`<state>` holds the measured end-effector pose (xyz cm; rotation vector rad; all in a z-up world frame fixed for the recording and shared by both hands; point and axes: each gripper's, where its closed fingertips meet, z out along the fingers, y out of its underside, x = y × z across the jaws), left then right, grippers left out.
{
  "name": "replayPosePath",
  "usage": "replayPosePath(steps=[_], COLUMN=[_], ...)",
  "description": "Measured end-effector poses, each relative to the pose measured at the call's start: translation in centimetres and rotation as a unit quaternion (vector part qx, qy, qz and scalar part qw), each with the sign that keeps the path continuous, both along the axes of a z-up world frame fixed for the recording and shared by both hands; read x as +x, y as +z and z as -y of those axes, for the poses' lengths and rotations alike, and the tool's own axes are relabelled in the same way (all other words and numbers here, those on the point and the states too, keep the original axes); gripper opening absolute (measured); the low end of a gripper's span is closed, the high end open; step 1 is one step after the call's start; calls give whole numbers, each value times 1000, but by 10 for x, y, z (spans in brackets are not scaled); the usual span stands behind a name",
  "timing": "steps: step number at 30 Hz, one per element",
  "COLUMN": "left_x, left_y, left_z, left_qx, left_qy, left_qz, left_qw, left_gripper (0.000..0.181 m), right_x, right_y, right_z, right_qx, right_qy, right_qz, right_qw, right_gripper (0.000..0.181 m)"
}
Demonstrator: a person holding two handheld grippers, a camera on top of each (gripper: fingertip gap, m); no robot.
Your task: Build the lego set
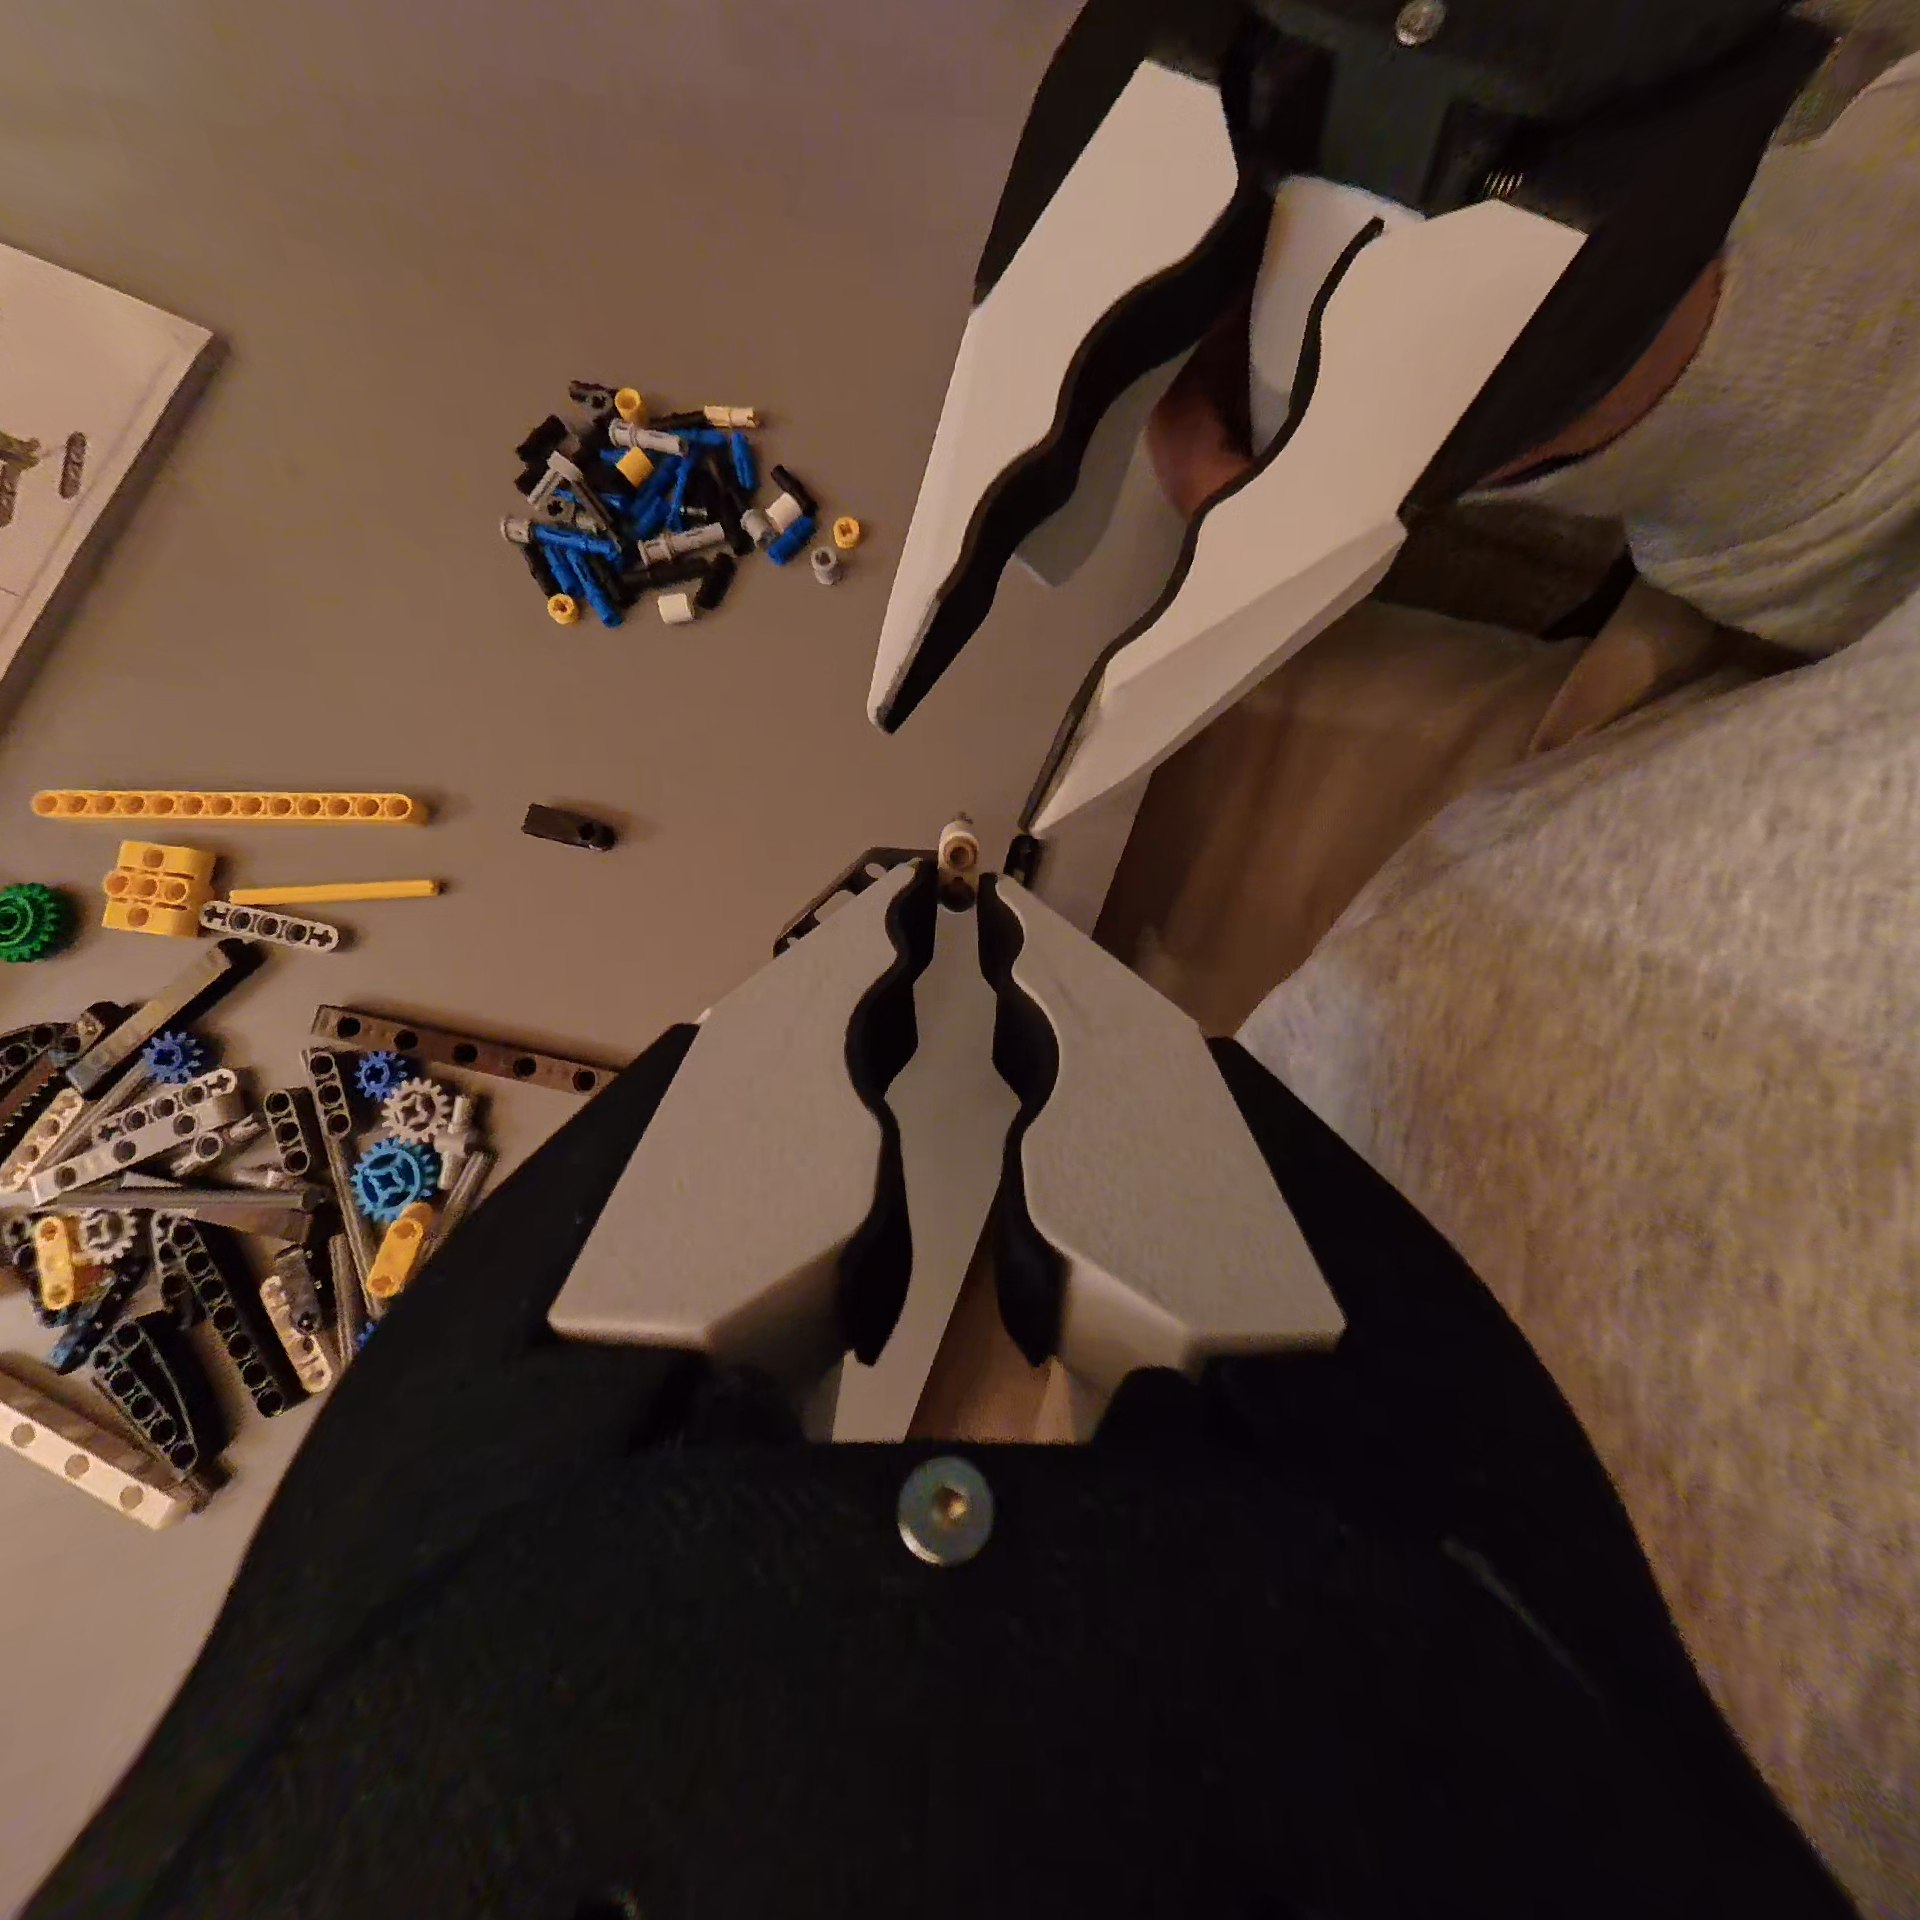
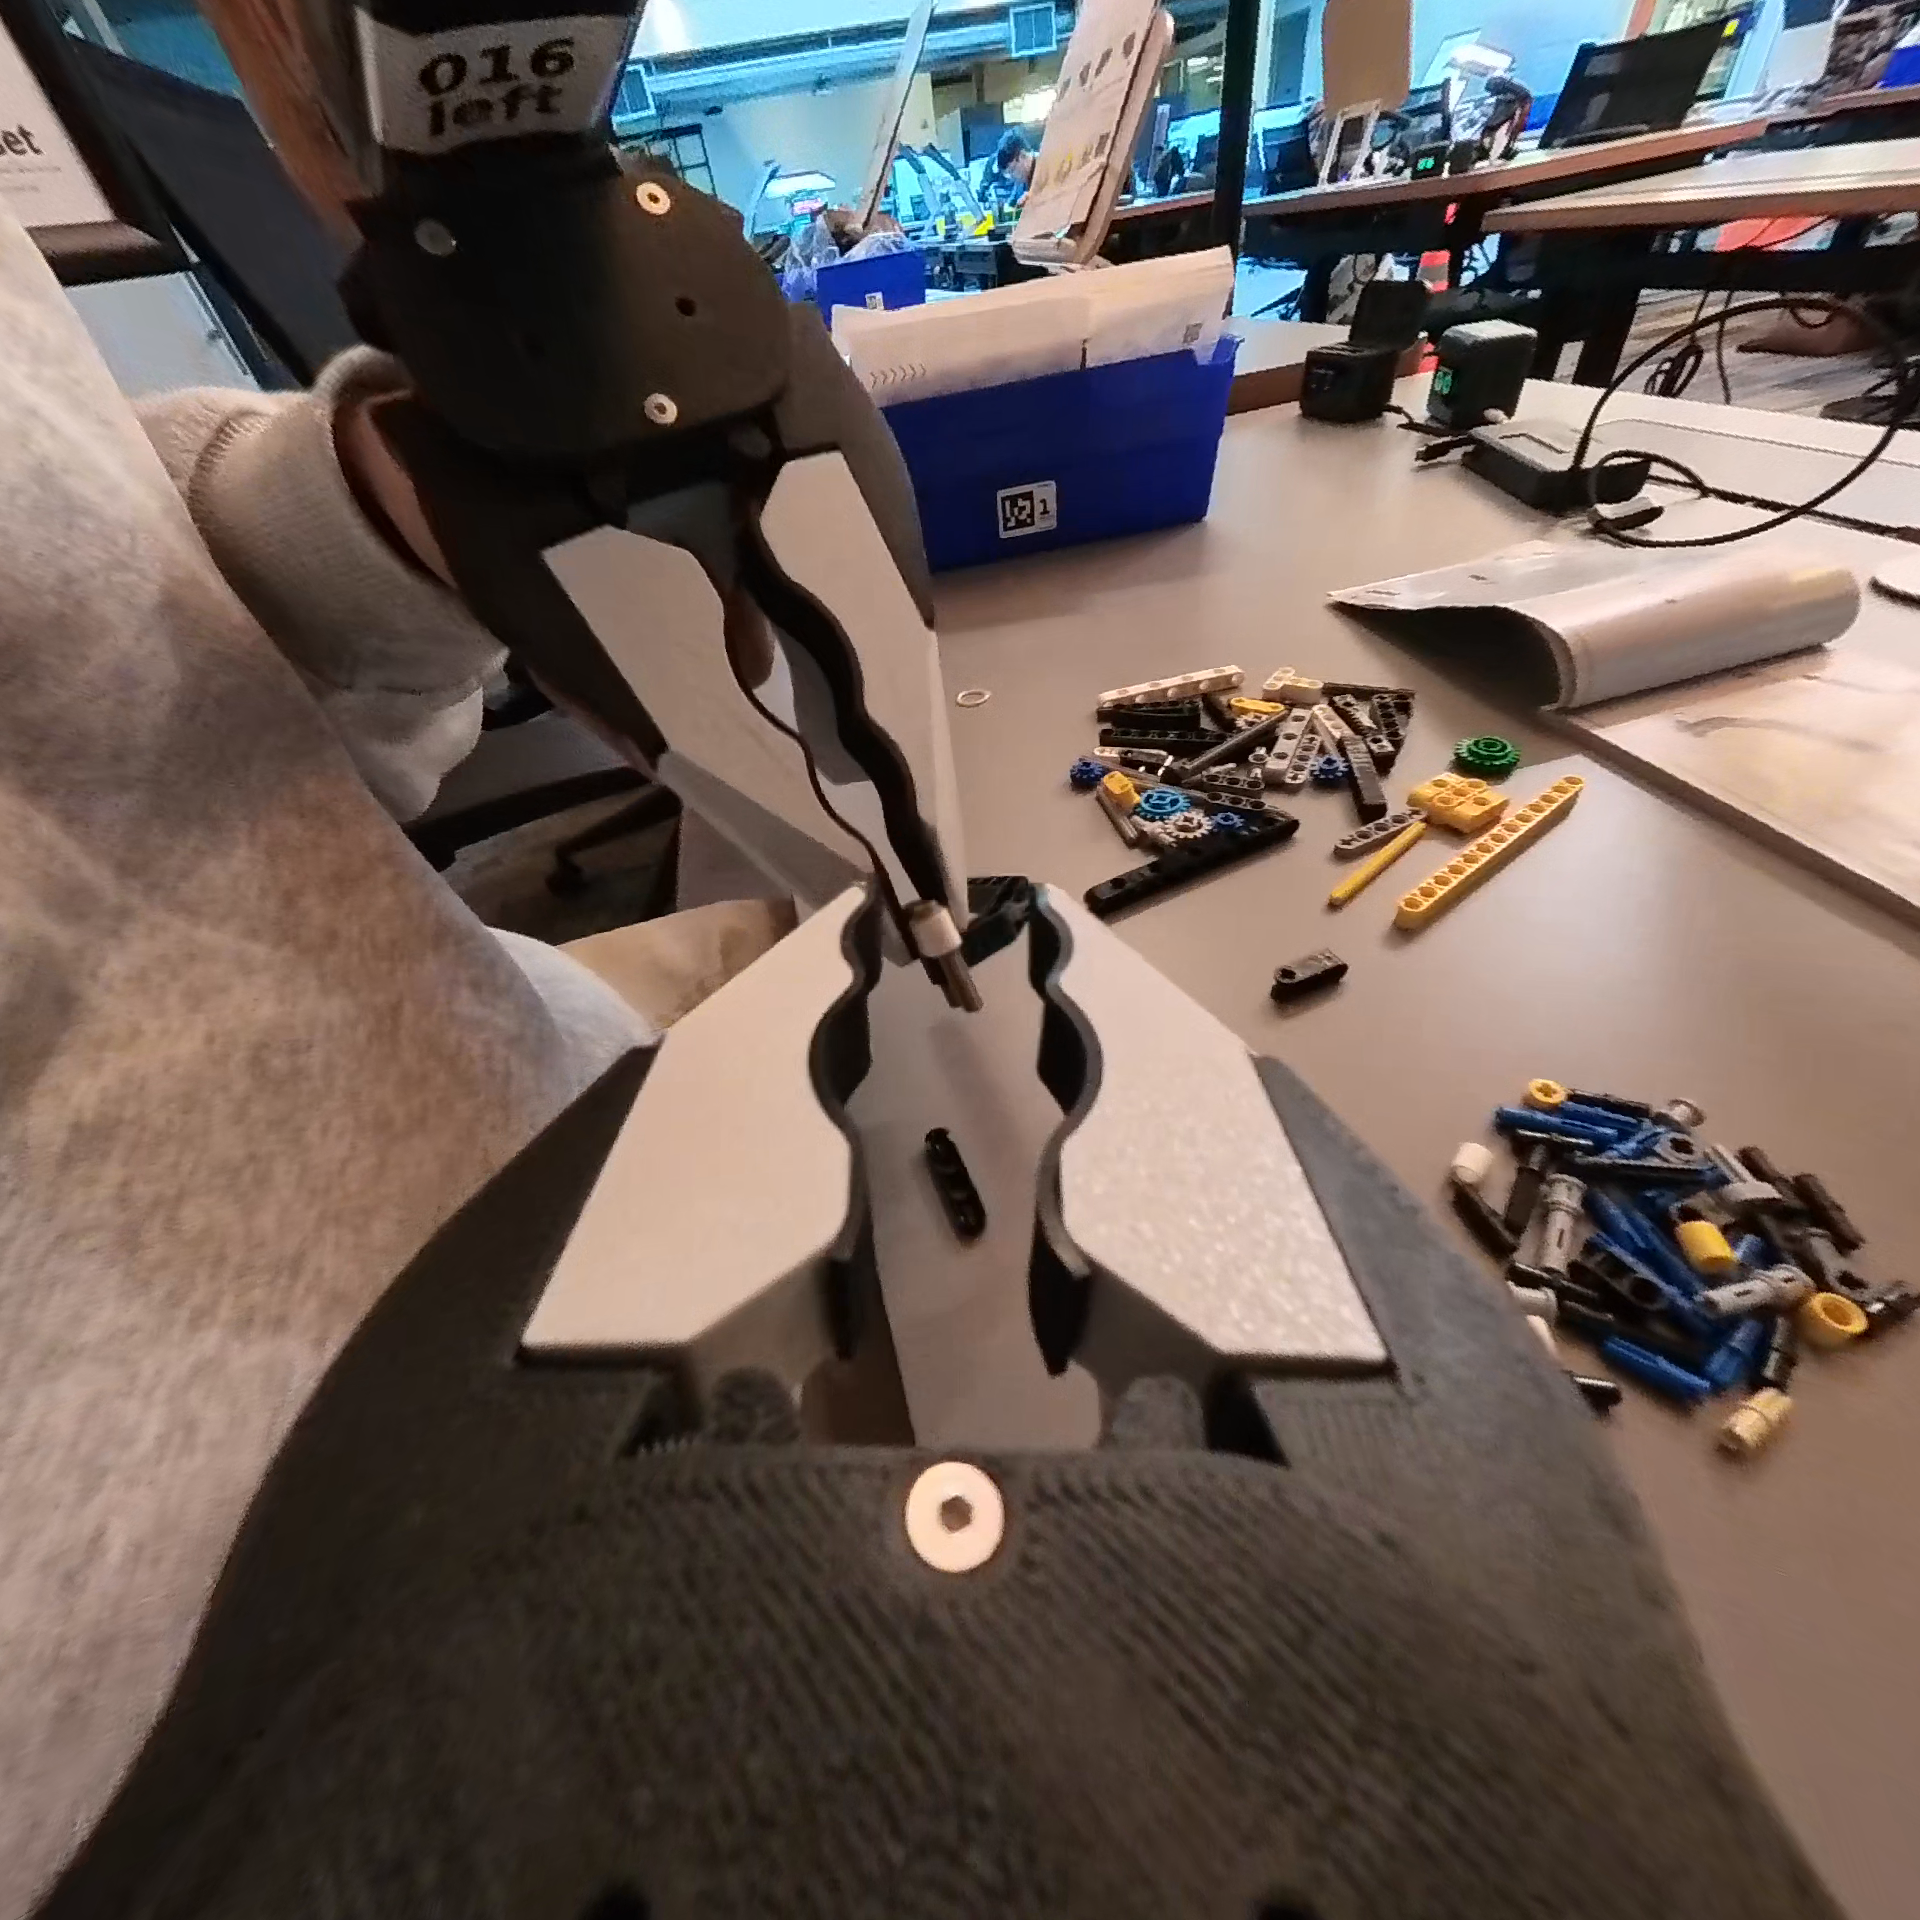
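My left gripper point(image 1: 956, 883) is shut on a short grey pin with a white bush point(image 1: 958, 847) and holds it tip outward above the table's near edge. It also shows in the right wrist view point(image 2: 914, 904), coming down from the upper left with the pin point(image 2: 940, 940). My right gripper point(image 2: 951, 904) has its jaws well apart, and the pin points into the gap between them. It also shows in the left wrist view point(image 1: 956, 779). A black angled piece point(image 2: 1000, 914) lies just past the fingertips. I cannot tell whether it touches them.
A small black beam point(image 2: 951, 1184) lies on the grey table point(image 1: 416, 156). There is a heap of blue, black and grey pins point(image 1: 655, 509), a pile of beams and gears point(image 1: 187, 1184), a long yellow beam point(image 1: 229, 805), a black connector point(image 1: 566, 828), a booklet point(image 1: 73, 447) and a blue bin point(image 2: 1060, 457).
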<state>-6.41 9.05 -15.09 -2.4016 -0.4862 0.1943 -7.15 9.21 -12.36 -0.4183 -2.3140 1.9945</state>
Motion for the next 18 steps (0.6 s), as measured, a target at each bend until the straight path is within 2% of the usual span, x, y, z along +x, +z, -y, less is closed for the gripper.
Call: replayPosePath(steps=[5,9,12,15,18], left_x=[-10,-23,-25,-24,-25], left_y=[20,45,53,47,37], left_z=[-2,-1,-2,-1,3], left_qx=[75,172,223,219,181], left_qy=[34,81,96,98,98], left_qz=[-1,4,27,33,14], left_qw=[997,982,970,970,979], left_gripper=[7,7,6,6,6], right_x=[-10,-16,-18,-19,-20], right_y=[4,11,15,14,12], right_z=[-7,-13,-15,-15,-14], right_qx=[-15,-33,-35,-27,-21], right_qy=[-26,-46,-60,-65,-68], right_qz=[-4,-12,-27,-36,-36], right_qw=[1000,998,997,997,997], right_gripper=[29,31,32,32,32])
